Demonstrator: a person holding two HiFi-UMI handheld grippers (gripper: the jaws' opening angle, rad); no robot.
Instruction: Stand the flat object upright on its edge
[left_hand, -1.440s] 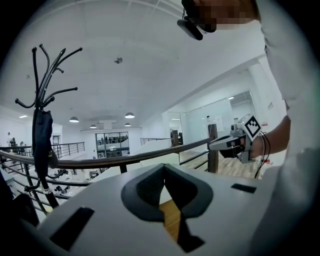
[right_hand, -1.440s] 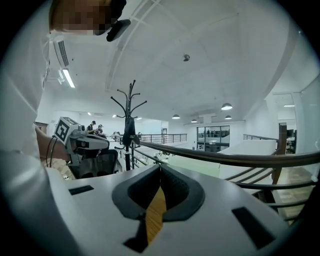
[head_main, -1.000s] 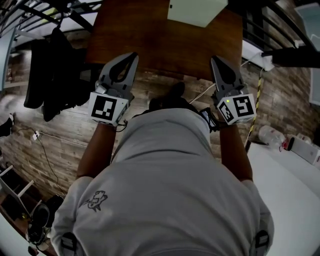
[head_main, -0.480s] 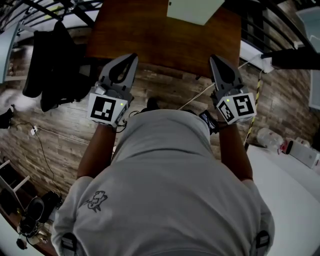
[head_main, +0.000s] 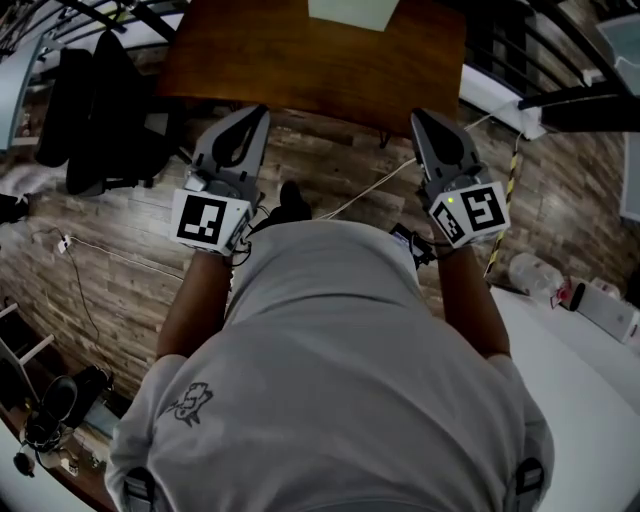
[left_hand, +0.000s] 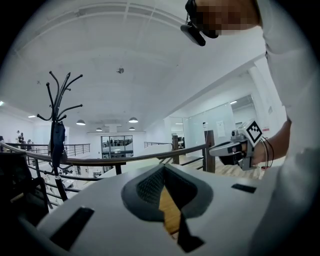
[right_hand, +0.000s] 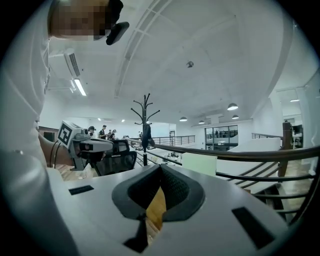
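The flat object (head_main: 348, 11) is a pale green sheet lying flat on the far part of the brown wooden table (head_main: 290, 65); the head view's top edge cuts it off. In the right gripper view the flat object (right_hand: 199, 163) shows beyond the jaws. My left gripper (head_main: 262, 110) and right gripper (head_main: 419, 115) are held in front of my body, short of the table's near edge and above the plank floor. Both are shut with nothing between the jaws. Each gripper view shows the other: the right gripper (left_hand: 235, 148) and the left gripper (right_hand: 84, 143).
A black chair with dark clothing (head_main: 95, 115) stands left of the table. A coat stand (right_hand: 145, 131) and a railing (right_hand: 240, 154) are beyond it. A white cable (head_main: 372, 194) runs over the floor. A white counter (head_main: 590, 400) with a bottle (head_main: 540, 272) is at the lower right.
The table and the pale sheet have slid toward the top edge of the head view. Both grippers have shifted slightly and stay shut and empty.
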